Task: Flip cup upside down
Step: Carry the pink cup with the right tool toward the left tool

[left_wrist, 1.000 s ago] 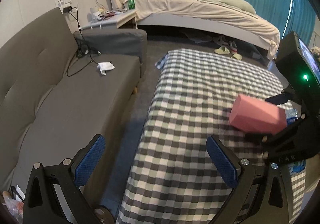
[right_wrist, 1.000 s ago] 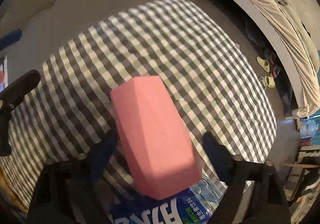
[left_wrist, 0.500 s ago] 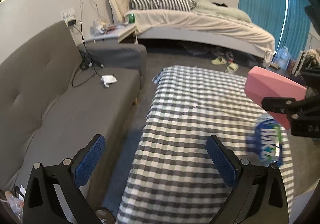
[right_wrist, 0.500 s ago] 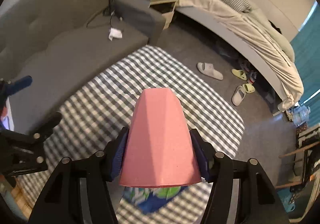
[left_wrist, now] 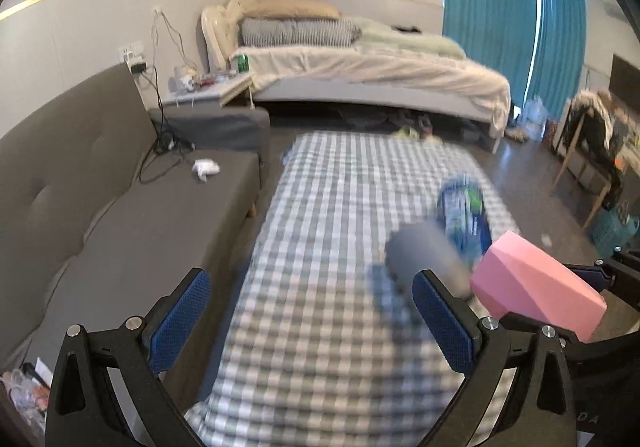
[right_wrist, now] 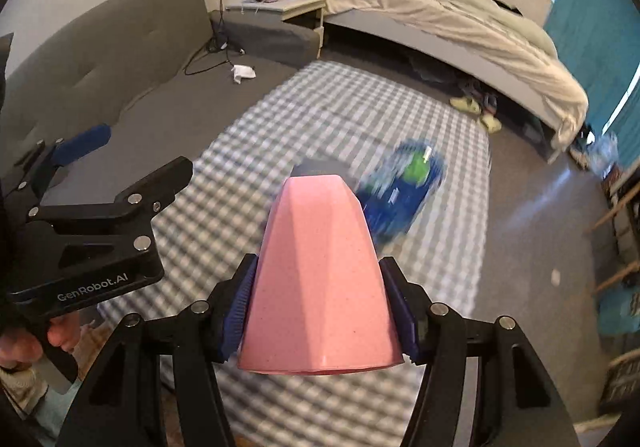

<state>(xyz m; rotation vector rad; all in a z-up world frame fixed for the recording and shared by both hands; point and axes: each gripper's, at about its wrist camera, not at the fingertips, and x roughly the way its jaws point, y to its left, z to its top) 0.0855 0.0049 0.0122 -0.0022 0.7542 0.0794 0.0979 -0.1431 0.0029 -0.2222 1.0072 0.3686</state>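
Observation:
My right gripper point(right_wrist: 322, 321) is shut on a pink faceted cup point(right_wrist: 320, 271) and holds it in the air above the checked table point(right_wrist: 280, 127). The cup lies along the fingers, its narrow base pointing away from the camera and its wide rim toward it. In the left wrist view the cup point(left_wrist: 536, 283) shows at the right, tilted, above the table's right edge. My left gripper point(left_wrist: 308, 323) is open and empty over the near end of the table point(left_wrist: 340, 207); it also shows in the right wrist view point(right_wrist: 132, 171) at the left.
A blue-labelled water bottle point(right_wrist: 404, 191) lies on the table beyond the cup, blurred. A grey cup-like object point(left_wrist: 428, 255) stands near it, blurred. A grey sofa point(left_wrist: 100, 199) runs along the left. A bed point(left_wrist: 360, 67) stands at the back.
The right gripper has carried the pink cup lower and nearer to the table's right side. Both cameras have moved; the bottle and a grey object now show on the table.

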